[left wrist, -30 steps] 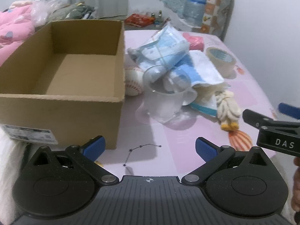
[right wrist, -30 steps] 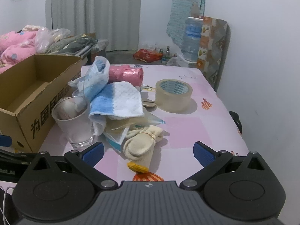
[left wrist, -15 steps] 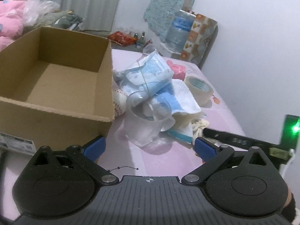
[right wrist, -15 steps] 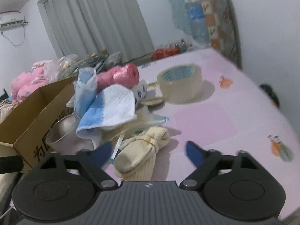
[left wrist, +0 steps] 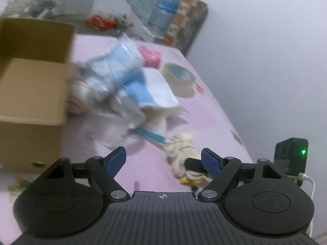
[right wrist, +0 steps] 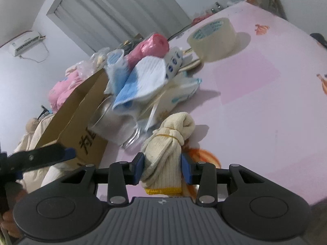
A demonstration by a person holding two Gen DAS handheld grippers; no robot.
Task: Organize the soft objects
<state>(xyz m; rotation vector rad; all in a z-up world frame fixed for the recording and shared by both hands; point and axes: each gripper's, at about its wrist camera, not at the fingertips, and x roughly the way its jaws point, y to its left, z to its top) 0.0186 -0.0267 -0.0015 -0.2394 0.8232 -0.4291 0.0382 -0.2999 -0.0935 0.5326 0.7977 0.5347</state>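
A: How far along is the sorting judged to be?

B: Barely begun. Nearest the right camera, the bundle of gloves is flanked by the right gripper, whose jaws are closing. The blue pads appear to be at the knit on both sides, though a firm squeeze cannot be confirmed. The bundle is still lying on the pink table, with nothing lifted.

A: And the left gripper?

B: Its jaws are seen wide apart and closing, with nothing between them; only bare table is framed there. The gloves are seen just beyond its right pad.

A: What is found farther out?

B: Just behind the gloves, a glass cup is seen beside the cardboard box, and a blue-and-white cloth is draped over the heap. A plastic packet is piled there too, and a baseball is glimpsed against the box wall, blurred. Beyond those, a pink roll and a roll of tape are set farther along the table.

A: Is anything already put away?

B: The part of the box that is shown looks empty, so nothing is judged sorted. The gloves, the cloth and any other soft pieces are all left to be moved.
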